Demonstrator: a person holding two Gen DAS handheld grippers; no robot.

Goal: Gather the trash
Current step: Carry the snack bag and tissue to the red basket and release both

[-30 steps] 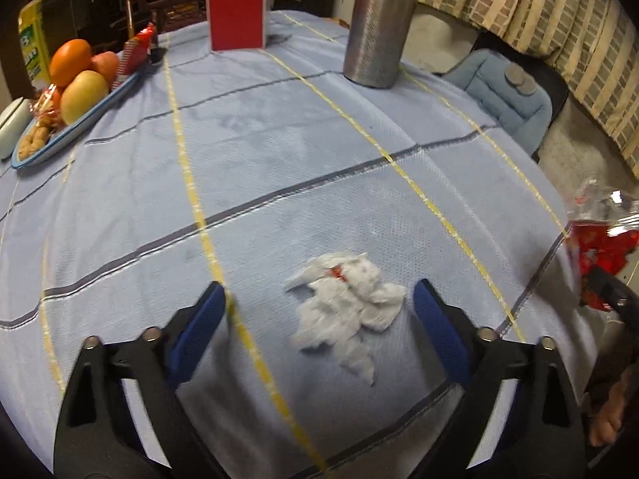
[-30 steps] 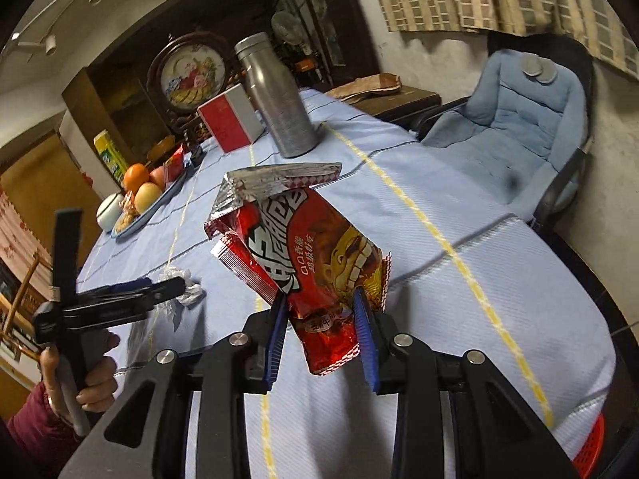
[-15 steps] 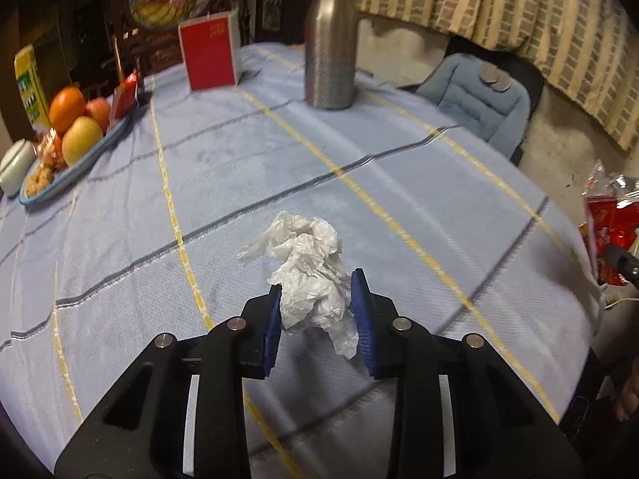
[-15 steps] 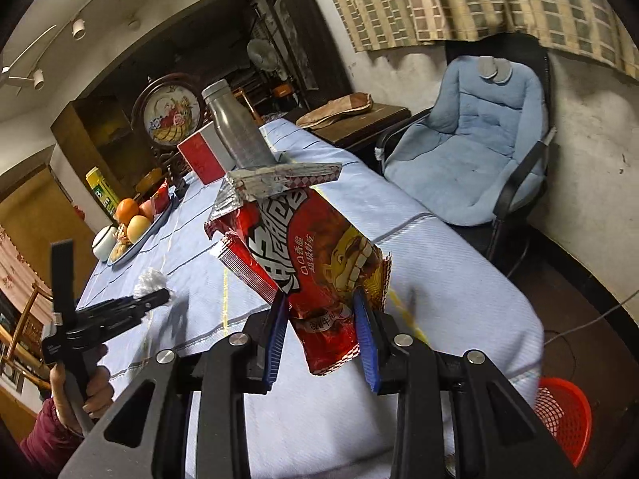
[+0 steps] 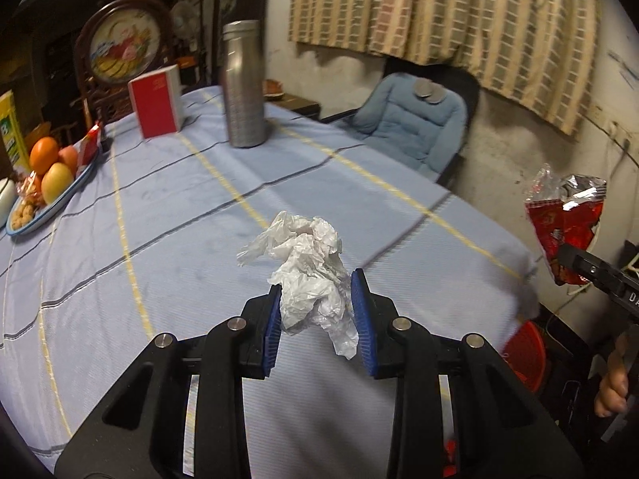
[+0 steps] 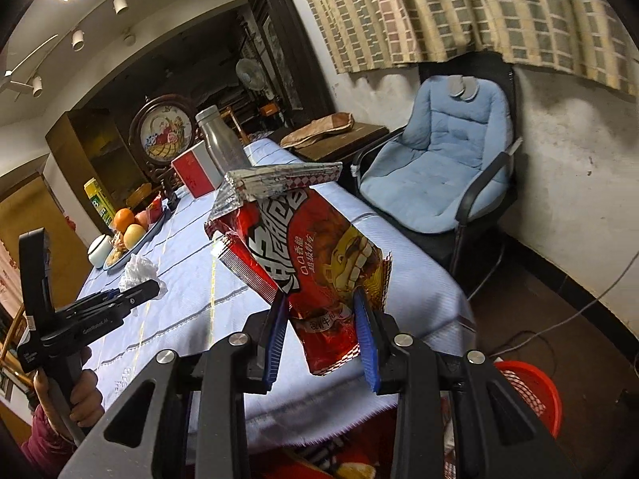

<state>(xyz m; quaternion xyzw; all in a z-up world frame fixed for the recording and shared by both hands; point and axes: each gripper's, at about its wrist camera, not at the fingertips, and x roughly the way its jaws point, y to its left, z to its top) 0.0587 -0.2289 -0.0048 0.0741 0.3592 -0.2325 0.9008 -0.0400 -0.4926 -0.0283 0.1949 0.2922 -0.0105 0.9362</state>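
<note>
Crumpled white tissue (image 5: 309, 279) sits pinched between the blue pads of our left gripper (image 5: 315, 321), lifted clear above the blue striped tablecloth (image 5: 167, 207). Beyond it we see a steel bottle (image 5: 243, 84), a red box (image 5: 156, 104) and a fruit plate (image 5: 48, 195) at the left edge. Off to the right, past the table edge, the red snack wrapper (image 5: 567, 231) hangs in the air, with a red basket (image 5: 527, 353) on the floor below.

From the right wrist, our right gripper (image 6: 321, 335) is clamped on that red snack wrapper (image 6: 315, 255) — its torn foil top stands upright. At lower right is the red basket (image 6: 531, 391); at left, the other gripper carries the tissue (image 6: 139, 269) over the table.
</note>
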